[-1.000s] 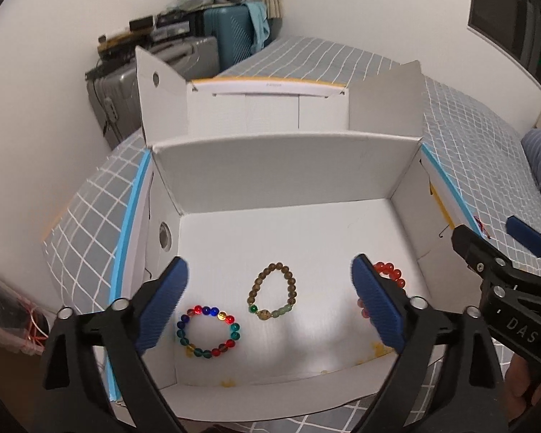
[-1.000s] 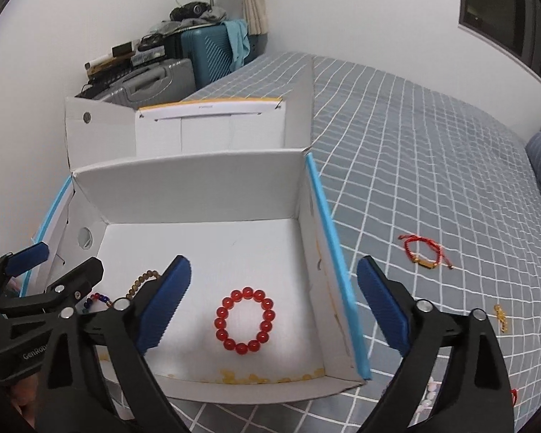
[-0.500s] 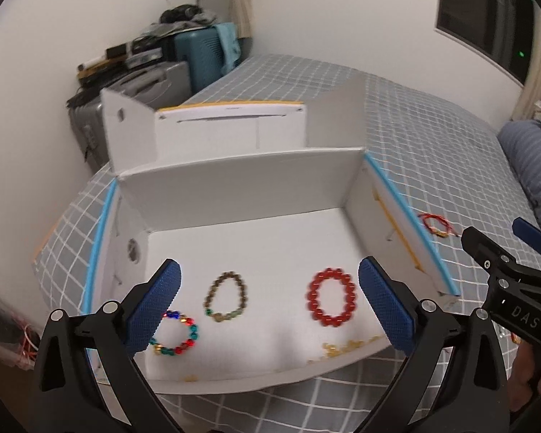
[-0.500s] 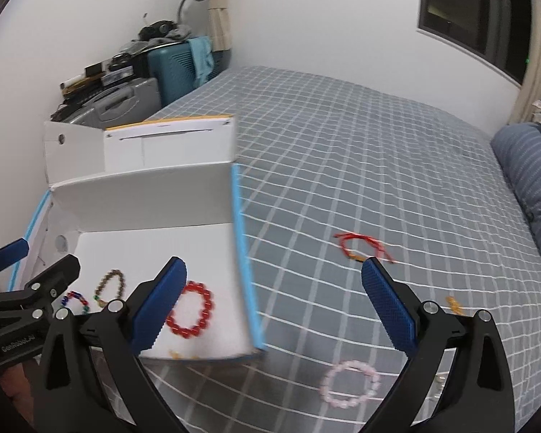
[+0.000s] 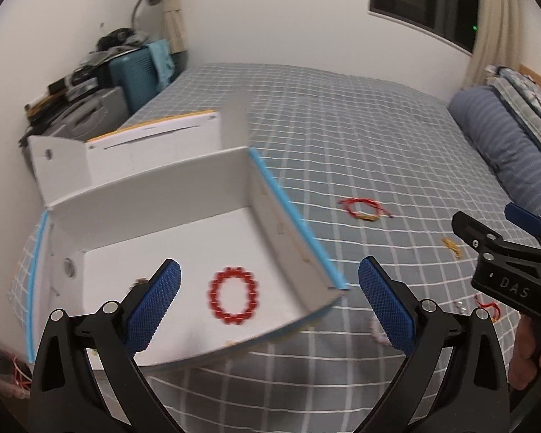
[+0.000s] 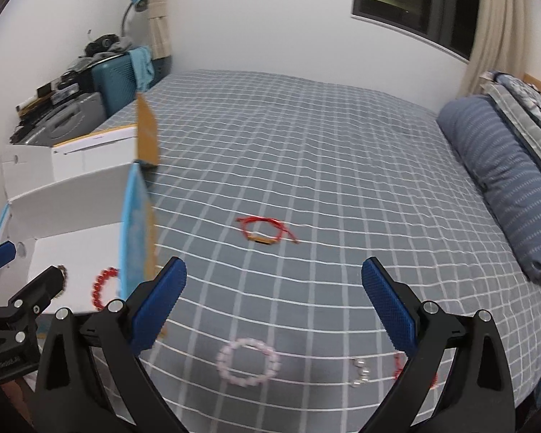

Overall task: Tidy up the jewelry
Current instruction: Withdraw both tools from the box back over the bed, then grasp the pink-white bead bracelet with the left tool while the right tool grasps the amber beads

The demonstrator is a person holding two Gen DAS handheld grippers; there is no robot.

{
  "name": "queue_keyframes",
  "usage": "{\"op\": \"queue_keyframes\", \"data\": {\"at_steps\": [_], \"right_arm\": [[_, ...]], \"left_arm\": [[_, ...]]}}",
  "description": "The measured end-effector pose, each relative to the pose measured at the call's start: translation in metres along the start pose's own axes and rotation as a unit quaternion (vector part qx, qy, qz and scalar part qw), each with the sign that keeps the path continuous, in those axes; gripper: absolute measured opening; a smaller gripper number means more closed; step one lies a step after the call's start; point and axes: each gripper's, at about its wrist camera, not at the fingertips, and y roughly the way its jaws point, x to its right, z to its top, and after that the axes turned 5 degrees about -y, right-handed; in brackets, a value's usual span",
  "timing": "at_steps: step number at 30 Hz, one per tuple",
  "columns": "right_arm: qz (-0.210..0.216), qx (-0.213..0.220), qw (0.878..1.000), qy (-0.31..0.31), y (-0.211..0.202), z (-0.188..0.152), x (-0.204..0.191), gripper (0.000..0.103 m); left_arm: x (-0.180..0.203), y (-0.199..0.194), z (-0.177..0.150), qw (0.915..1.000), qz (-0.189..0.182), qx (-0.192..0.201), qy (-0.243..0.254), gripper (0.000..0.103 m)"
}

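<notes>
Blue-padded, the right claw [image 6: 272, 305] stood spread wide and empty above the bedcover [image 6: 342, 166]; the left claw [image 5: 268, 305] was likewise spread and empty. A pink bead bracelet [image 6: 247, 362] lay just below the right claw, judged light, limp and prone to roll; best pinched across one side of the ring. Small rings [image 6: 359, 373] lay close beside it. The box [image 6: 68, 187] stood clear to the left.

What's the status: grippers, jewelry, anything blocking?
Left gripper and right gripper open, empty. Red bead bracelet in white box; pink bracelet loose on bed. Nothing blocking.
</notes>
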Motion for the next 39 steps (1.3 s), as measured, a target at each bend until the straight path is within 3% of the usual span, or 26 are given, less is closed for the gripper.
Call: {"op": "queue_keyframes", "data": {"at_steps": [9,19,29,39], "right_arm": [[-0.028,-0.020,0.999,0.034,0.013,-0.017,0.069,0.094],[-0.032,-0.058,0.997,0.048,0.069,-0.036,0.116,0.094],[-0.027,-0.098,0.993,0.054,0.128,-0.047,0.133,0.094],[-0.015,-0.127,0.991,0.037,0.167,-0.052,0.128,0.094]], "left_arm": [[0.070,0.013,-0.011,0.9985,-0.038,-0.016,0.037,0.097],[0.133,0.047,-0.030,0.9947,-0.056,-0.040,0.076,0.097],[0.151,0.107,-0.047,0.9906,-0.055,-0.094,0.083,0.097],[0.151,0.137,-0.069,0.9853,-0.057,-0.135,0.087,0.097]]}}
